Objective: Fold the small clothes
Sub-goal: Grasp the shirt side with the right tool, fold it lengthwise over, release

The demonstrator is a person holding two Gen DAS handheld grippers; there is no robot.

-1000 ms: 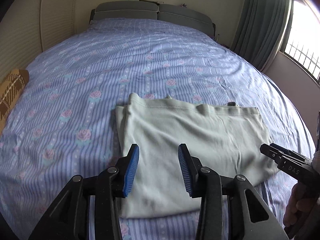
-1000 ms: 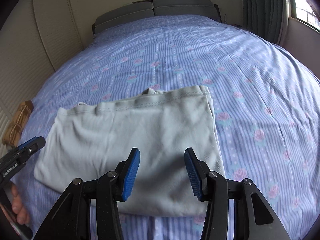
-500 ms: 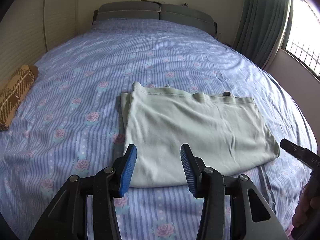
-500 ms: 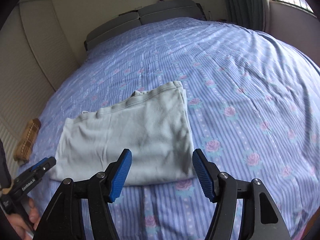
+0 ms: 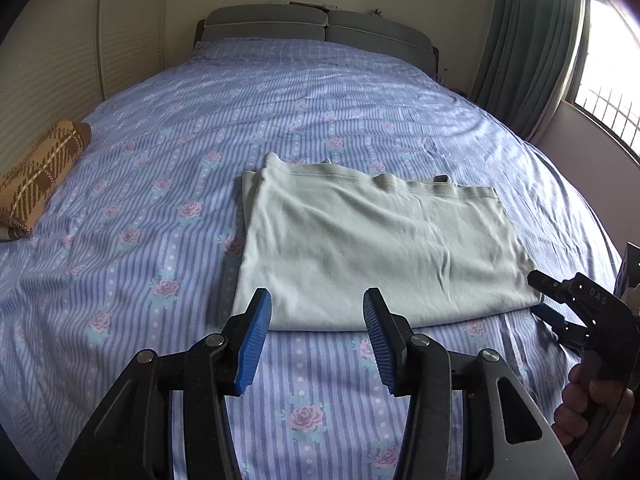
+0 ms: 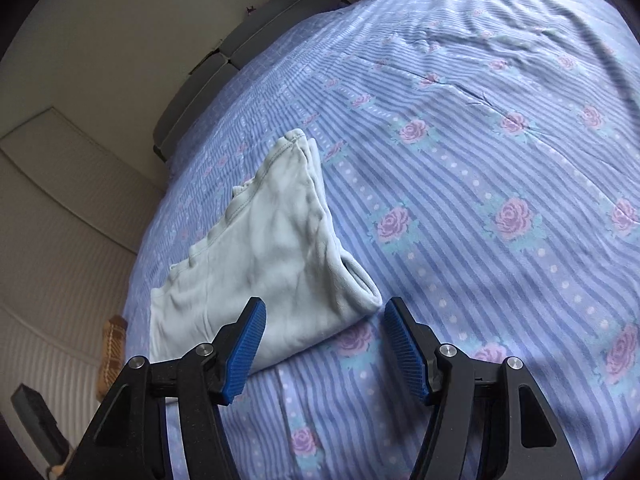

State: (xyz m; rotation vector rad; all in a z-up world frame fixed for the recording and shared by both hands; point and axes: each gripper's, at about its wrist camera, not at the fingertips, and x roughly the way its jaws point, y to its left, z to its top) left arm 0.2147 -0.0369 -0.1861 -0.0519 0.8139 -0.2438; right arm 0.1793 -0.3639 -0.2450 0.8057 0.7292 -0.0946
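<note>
A pale green garment [image 5: 376,244] lies folded flat on the blue striped rose-print bedsheet [image 5: 160,216]. My left gripper [image 5: 316,340] is open and empty, just in front of the garment's near edge. My right gripper [image 6: 324,344] is open and empty, low over the sheet at the garment's near right corner [image 6: 360,292], where the folded layers show. The garment also shows in the right wrist view [image 6: 272,268]. The right gripper shows in the left wrist view [image 5: 560,300] at the garment's right corner, held by a hand.
A brown plaid pillow [image 5: 36,176] lies at the bed's left edge. A grey headboard [image 5: 316,28] stands at the far end. Green curtains [image 5: 532,48] and a window are on the right. A pale wall panel runs along the left.
Both grippers have drawn back off the garment toward its near edge. The right gripper has opened wider, dropped low and swung to the garment's right corner.
</note>
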